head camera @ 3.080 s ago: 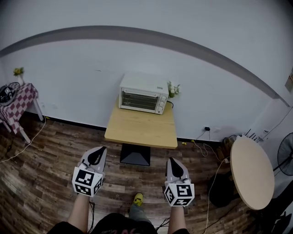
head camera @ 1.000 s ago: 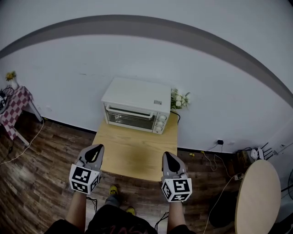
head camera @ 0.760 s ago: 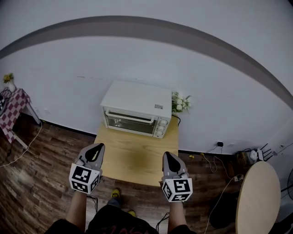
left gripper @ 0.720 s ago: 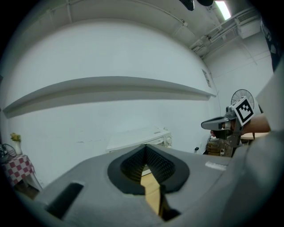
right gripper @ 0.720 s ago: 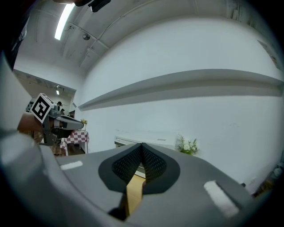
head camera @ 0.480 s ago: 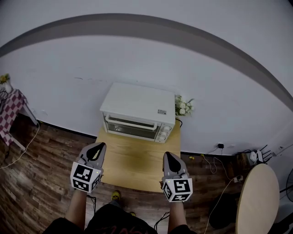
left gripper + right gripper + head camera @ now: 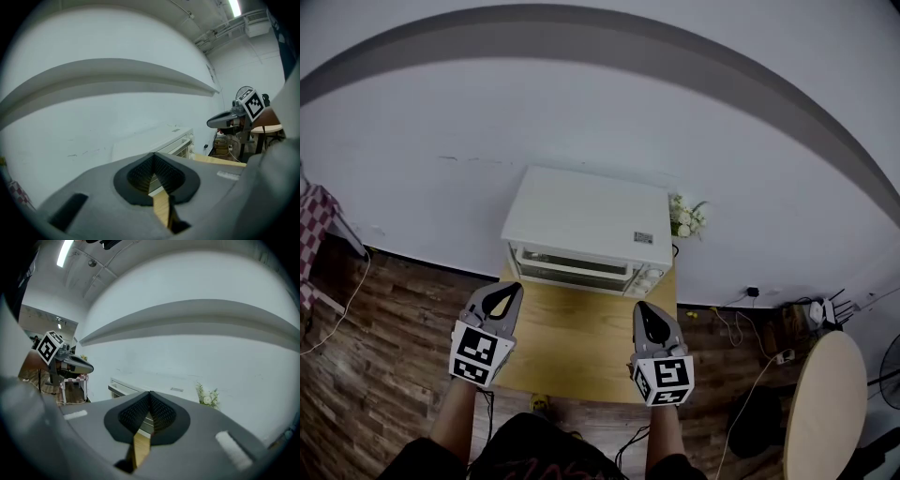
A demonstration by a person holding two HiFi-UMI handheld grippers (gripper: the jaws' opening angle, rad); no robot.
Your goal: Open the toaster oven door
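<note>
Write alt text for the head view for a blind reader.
A white toaster oven, door closed, stands on a wooden table by a white wall. The left gripper and right gripper hover before it, shut.

White wall point(image 7: 581, 112) w/ grey band point(image 7: 581, 37); dark wood floor point(image 7: 375, 356); round table point(image 7: 825, 403) R, checked cloth point(image 7: 309, 225) far L.

One toaster oven point(image 7: 586, 230) here, one wooden table point(image 7: 572, 342) under it, one bunch of flowers point(image 7: 686, 217), two tools in shot, the left tool point(image 7: 502, 294) and the right tool point(image 7: 646, 315), plus one round table point(image 7: 825, 403)
</note>
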